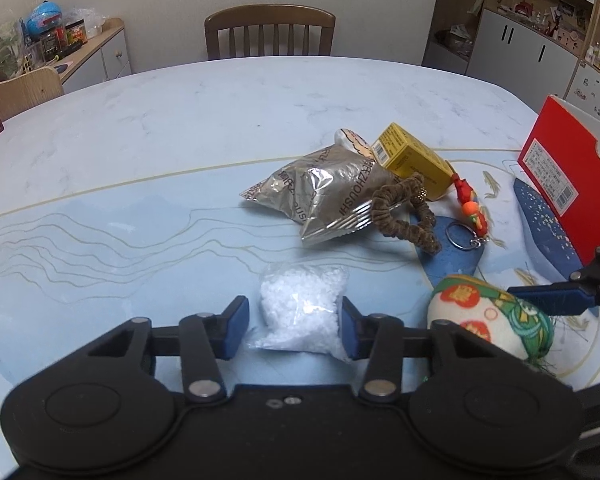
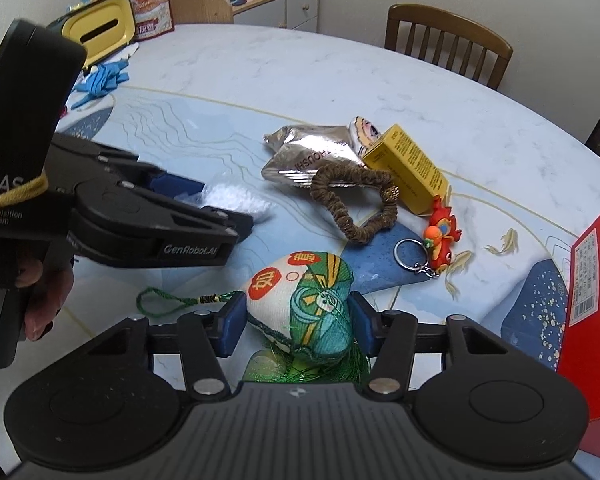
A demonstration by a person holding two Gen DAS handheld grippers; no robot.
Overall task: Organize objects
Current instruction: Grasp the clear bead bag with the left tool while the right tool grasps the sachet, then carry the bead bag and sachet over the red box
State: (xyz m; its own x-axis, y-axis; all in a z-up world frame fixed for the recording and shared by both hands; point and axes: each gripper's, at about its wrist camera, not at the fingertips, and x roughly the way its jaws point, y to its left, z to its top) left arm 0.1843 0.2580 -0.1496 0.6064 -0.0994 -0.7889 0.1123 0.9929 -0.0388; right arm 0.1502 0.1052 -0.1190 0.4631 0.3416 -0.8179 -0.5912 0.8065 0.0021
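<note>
While tassel trails nearward, sachet between right jaws

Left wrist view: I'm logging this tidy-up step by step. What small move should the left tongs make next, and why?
Probably close the left tongs on the clear bag of white crystals. Their blue pads already stand on either side of the bag, still open with a gap on the left, and the bag lies flat on the table, apart from the silver snack bag.
</note>
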